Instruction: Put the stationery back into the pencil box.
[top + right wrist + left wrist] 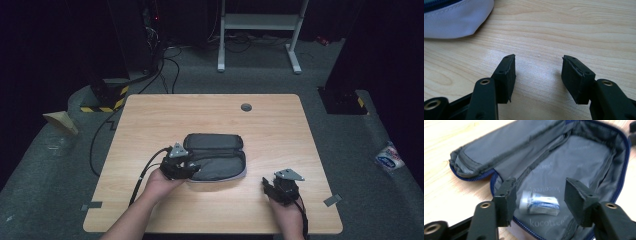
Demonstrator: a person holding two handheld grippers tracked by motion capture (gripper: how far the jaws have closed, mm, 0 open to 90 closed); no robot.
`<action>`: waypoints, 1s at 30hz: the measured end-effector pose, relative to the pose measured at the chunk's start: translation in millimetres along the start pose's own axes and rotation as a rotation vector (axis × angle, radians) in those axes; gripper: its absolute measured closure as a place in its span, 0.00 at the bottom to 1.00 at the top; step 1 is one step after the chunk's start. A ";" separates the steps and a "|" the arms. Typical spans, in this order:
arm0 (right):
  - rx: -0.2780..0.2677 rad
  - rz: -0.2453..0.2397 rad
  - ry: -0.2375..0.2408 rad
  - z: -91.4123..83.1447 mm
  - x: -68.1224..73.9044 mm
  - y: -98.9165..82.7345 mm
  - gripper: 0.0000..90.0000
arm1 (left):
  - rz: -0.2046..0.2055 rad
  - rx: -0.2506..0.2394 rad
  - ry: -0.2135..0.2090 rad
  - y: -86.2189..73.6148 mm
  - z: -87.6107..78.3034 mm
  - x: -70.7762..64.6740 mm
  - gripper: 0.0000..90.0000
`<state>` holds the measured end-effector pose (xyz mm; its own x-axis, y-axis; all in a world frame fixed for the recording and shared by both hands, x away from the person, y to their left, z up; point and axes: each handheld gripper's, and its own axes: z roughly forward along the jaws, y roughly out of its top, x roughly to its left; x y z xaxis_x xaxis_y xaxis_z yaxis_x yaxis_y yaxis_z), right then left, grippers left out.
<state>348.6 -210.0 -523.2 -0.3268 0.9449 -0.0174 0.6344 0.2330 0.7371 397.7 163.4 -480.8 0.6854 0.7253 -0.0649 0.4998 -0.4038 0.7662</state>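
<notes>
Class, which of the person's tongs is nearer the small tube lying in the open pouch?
Left. The left tongs hang over the tube, jaws open around it; the right tongs hover over bare table beside the pouch.

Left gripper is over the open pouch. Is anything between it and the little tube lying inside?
Nothing visible. In the left gripper view the left gripper has its jaws open on either side of the small tube, which lies bare on the grey lining of the open pouch. The pads do not touch it, and the flap is folded away.

A small tube [539, 205] lies inside the open pouch [574, 157] on the table [280, 125].
</notes>
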 end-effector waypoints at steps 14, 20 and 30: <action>0.000 -0.001 -0.001 0.0 0.1 0.0 0.50 | -0.091 -0.091 0.073 -9.0 -20.8 19.4 0.50; -0.002 -0.001 -0.001 0.1 0.2 -0.1 0.50 | -0.129 -0.097 0.128 -23.8 -30.4 33.1 0.47; -0.001 -0.002 0.000 0.0 0.3 0.0 0.50 | -0.175 -0.071 0.214 -59.5 -51.4 57.6 0.37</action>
<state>348.5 -209.7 -523.3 -0.3281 0.9445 -0.0192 0.6330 0.2349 0.7377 380.3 257.9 -497.3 0.4609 0.8848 -0.0689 0.5571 -0.2280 0.7985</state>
